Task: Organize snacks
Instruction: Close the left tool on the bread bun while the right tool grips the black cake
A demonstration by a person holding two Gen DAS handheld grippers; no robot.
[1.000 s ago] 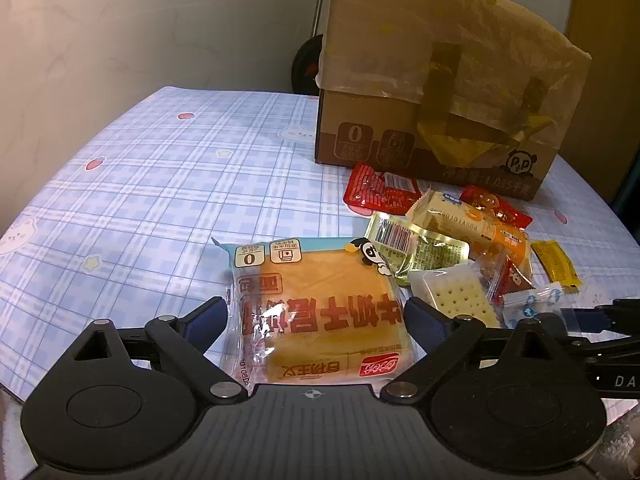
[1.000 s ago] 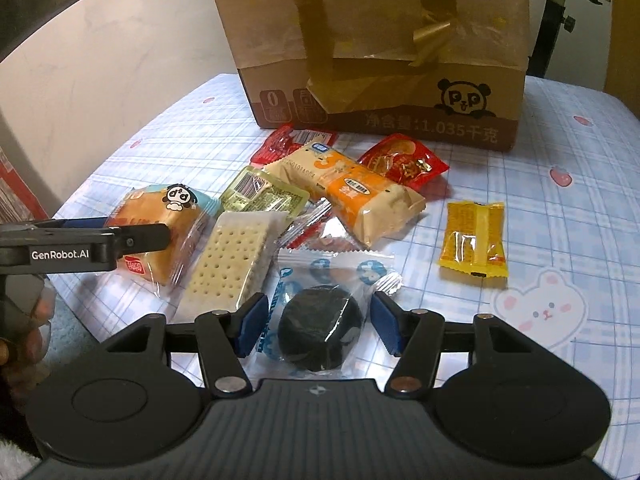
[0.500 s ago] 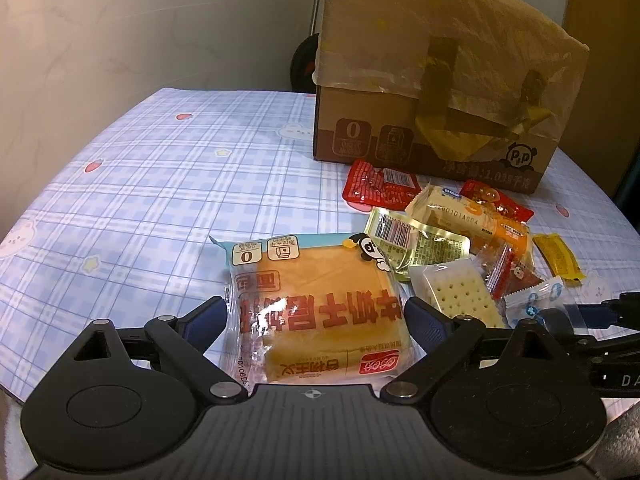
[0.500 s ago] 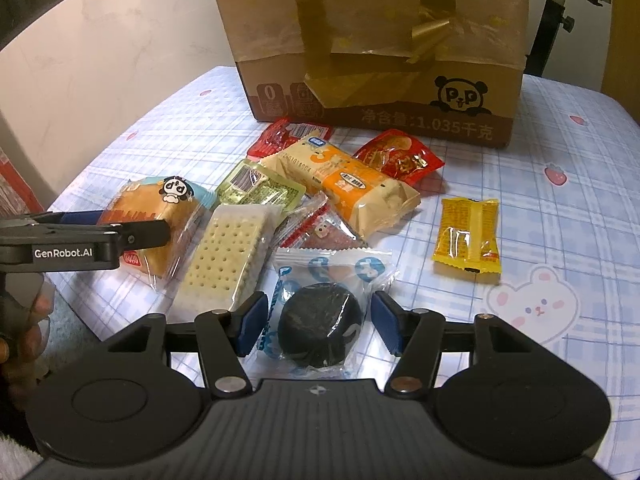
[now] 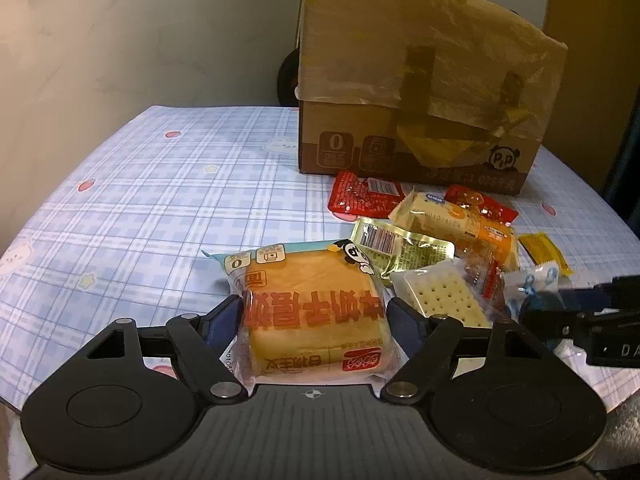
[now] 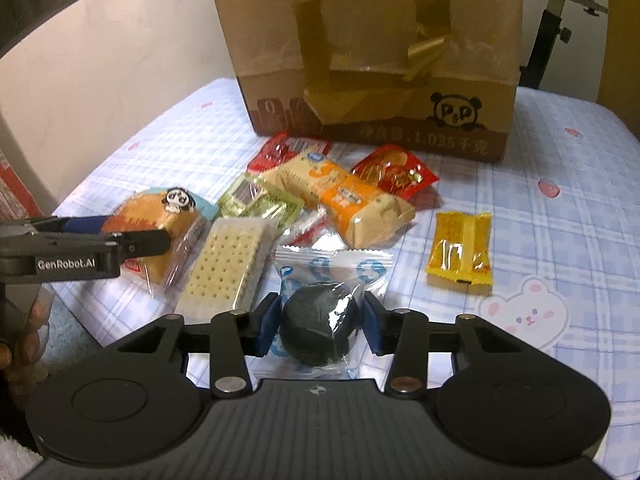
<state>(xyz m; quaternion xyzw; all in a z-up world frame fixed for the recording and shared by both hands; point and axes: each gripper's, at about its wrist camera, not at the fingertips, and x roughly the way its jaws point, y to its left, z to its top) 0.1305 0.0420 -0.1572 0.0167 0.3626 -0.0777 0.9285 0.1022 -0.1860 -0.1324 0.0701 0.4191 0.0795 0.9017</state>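
Note:
A wrapped square bread with a panda logo (image 5: 316,320) lies on the checked tablecloth (image 5: 140,220) near its front edge. My left gripper (image 5: 316,312) has its jaws closing, and both blue pads touch the sides of the wrapper. A dark round cookie in a clear blue-printed wrapper (image 6: 320,320) lies to the right of the pile. My right gripper (image 6: 320,316) is closing too, one pad against each side of the cookie. In the right wrist view, the left gripper (image 6: 136,240) reaches in across the bread (image 6: 160,216).
A taped brown cardboard box (image 5: 420,100) stands at the back. In front lie a cracker pack (image 6: 228,264), a green-gold pack (image 6: 260,204), an orange biscuit pack (image 6: 348,200), two red packs (image 6: 396,176) and a yellow candy (image 6: 460,252). A hand (image 6: 24,340) shows at the left.
Both grippers' jaws have narrowed: the left pads now touch the bread wrapper, the right pads the cookie wrapper. Neither hand has shifted.

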